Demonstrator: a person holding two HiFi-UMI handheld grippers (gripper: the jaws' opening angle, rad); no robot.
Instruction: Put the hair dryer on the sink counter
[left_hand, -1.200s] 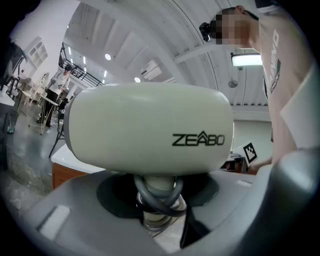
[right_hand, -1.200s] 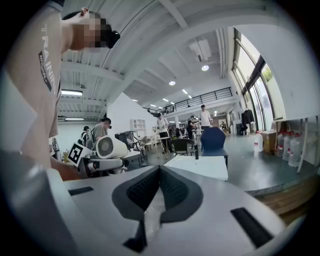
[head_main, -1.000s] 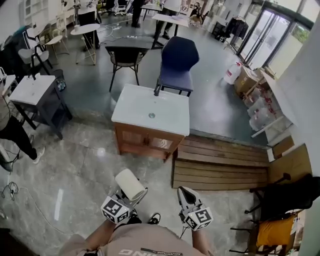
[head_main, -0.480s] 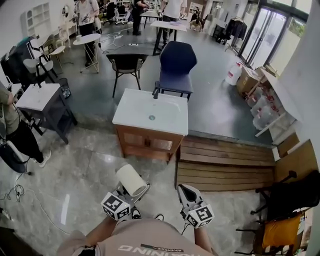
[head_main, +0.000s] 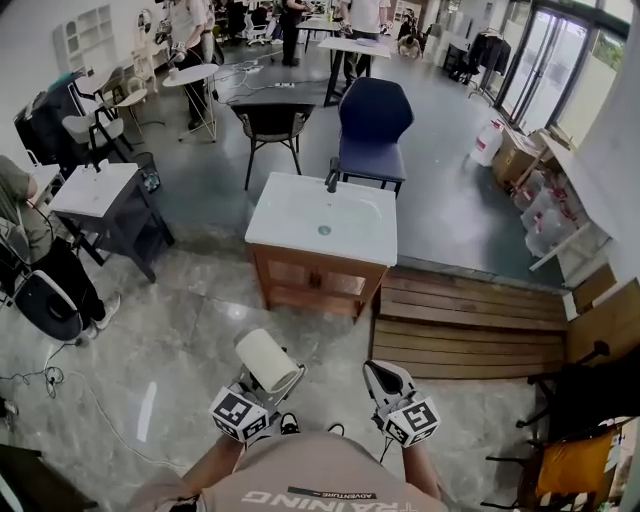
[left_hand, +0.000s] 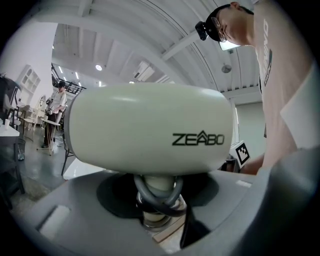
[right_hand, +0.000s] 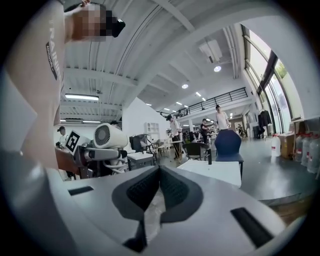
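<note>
Table, far left: a small white-topped side table on dark legs (head_main: 88, 190) stands well apart from the sink.
Left side: the grey two-jaw left gripper (head_main: 262, 390) is held low in front of the person's chest. Its jaws are clamped on the dryer's handle. In its own view (left_hand: 157, 212) the handle stands between them with a grey cord (left_hand: 156, 192) looped round it.
Load: the cream, barrel-shaped plastic hair dryer (head_main: 268, 362) (left_hand: 150, 130) rides in that grip over the marbled floor, short of the sink and not on it. From the right gripper view its round rear grille shows (right_hand: 110, 136).
Straight ahead: the white rectangular sink counter (head_main: 375, 250) sits on a brown wooden cabinet, with a dark tap (head_main: 332, 180) at its far edge.
Behind it: a dark blue chair (head_main: 372, 120).
Right side: the grey two-jaw right gripper (head_main: 385, 378) is level with the other. Its jaws are pressed together, with nothing between them (right_hand: 159, 172).
Far right: a slatted wooden platform (head_main: 470, 325) lies on the floor just beside the cabinet.
</note>
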